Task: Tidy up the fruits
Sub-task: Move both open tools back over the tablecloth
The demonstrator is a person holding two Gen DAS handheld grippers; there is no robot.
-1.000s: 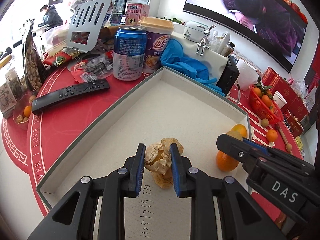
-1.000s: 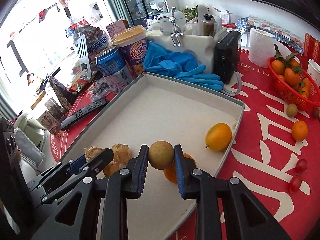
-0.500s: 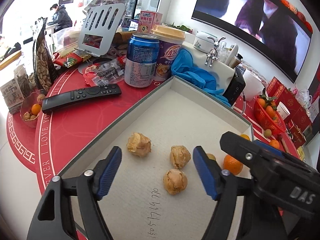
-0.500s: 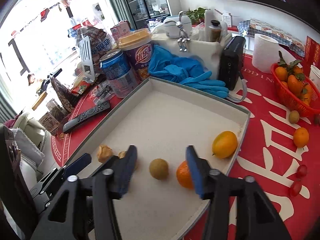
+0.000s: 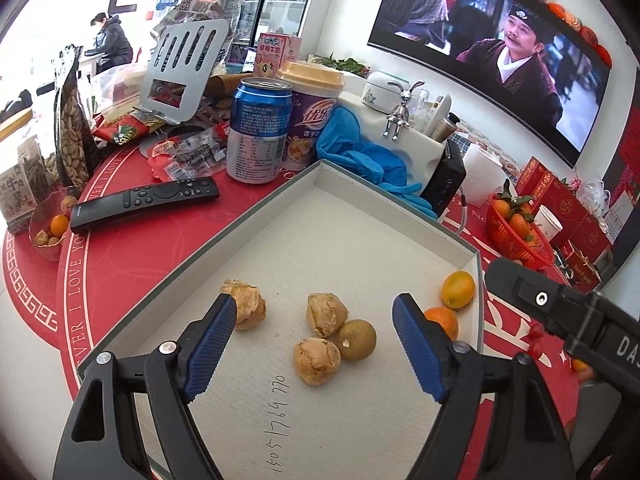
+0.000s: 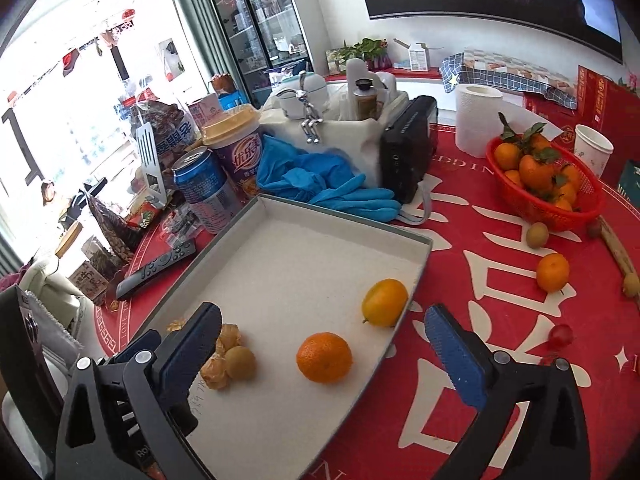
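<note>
A shallow white tray lies on the red table. In it are three papery husked fruits, a round green-brown fruit, a tangerine and a yellow-orange kumquat. My left gripper is open and empty above the husked fruits. My right gripper is open and empty above the tangerine at the tray's right edge.
A red basket of tangerines stands at the far right. Loose fruits and cherry tomatoes lie on the cloth right of the tray. A blue can, a cup, blue gloves and a remote crowd the tray's far side.
Both grippers opened and drew back. The left let go of a husked fruit, the right let go of the green-brown fruit; both now lie in the tray.
</note>
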